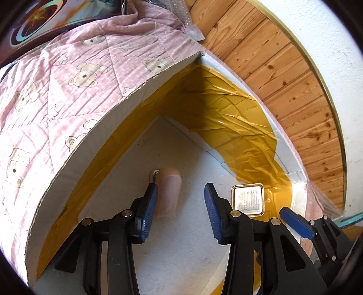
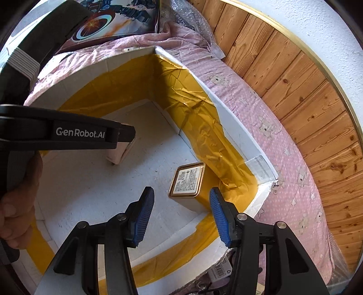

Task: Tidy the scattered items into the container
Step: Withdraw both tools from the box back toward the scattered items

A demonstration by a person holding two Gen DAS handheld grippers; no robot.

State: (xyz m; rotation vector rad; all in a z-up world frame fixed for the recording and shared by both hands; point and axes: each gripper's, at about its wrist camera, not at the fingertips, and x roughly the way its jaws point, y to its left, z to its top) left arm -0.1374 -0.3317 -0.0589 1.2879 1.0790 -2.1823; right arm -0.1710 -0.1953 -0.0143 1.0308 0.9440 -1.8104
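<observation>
The container is a white foam box (image 1: 140, 90) (image 2: 236, 127) lined with yellow tape. Inside, a pale pink case (image 1: 169, 192) lies on the floor, just ahead of my left gripper (image 1: 181, 211), whose jaws are open with the case beside the left finger. In the right wrist view the pink case (image 2: 120, 154) shows under the left gripper's body (image 2: 79, 133). A gold-rimmed tin (image 2: 188, 181) with a printed label stands inside near the right wall, ahead of my open, empty right gripper (image 2: 181, 215). The tin also shows in the left wrist view (image 1: 248, 199).
The box sits on a pink bear-print blanket (image 1: 56, 95) (image 2: 283, 145). A wooden panel wall (image 1: 295, 95) runs along the right. A glossy picture book (image 2: 118, 20) lies beyond the box. The right gripper's finger (image 1: 297, 222) shows at the left view's right edge.
</observation>
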